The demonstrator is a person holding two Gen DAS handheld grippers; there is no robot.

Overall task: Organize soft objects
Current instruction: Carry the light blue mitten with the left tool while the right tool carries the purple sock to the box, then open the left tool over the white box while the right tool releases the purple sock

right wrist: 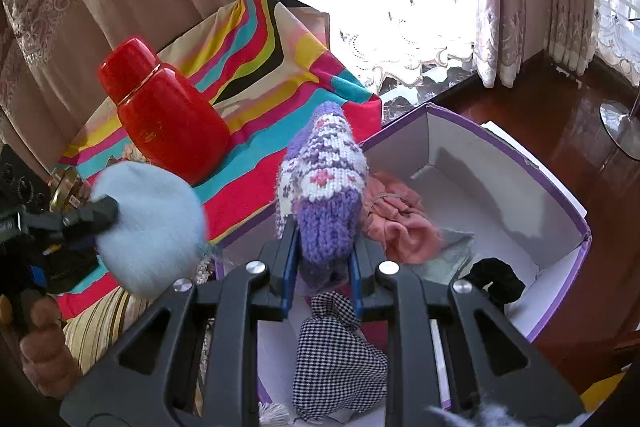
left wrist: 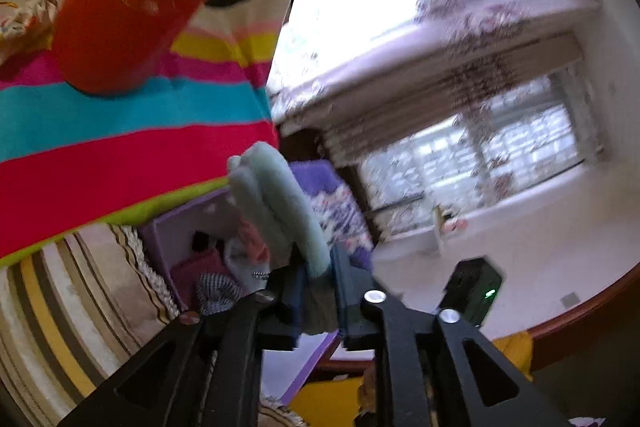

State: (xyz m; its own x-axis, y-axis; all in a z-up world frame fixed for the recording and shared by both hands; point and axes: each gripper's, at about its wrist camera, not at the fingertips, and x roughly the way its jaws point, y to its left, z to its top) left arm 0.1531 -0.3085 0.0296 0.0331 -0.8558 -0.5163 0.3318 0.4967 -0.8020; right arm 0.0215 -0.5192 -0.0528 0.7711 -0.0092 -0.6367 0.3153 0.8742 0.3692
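Box part-filled, two soft pieces in the grippers

The purple-edged box (right wrist: 516,163) already holds a pink garment (right wrist: 400,219), a houndstooth cloth (right wrist: 336,359) and a black piece (right wrist: 500,279). The right gripper (right wrist: 322,267) is clamped on a purple knitted item (right wrist: 324,183) above the box. The pale blue fluffy piece (left wrist: 280,211) sits between the left gripper's (left wrist: 320,291) fingers; whether they pinch it I cannot tell.

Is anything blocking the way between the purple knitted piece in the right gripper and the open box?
Nothing visible does. The right gripper holds the purple knitted piece right over the open purple box, which has bare floor beside the pink cloth.
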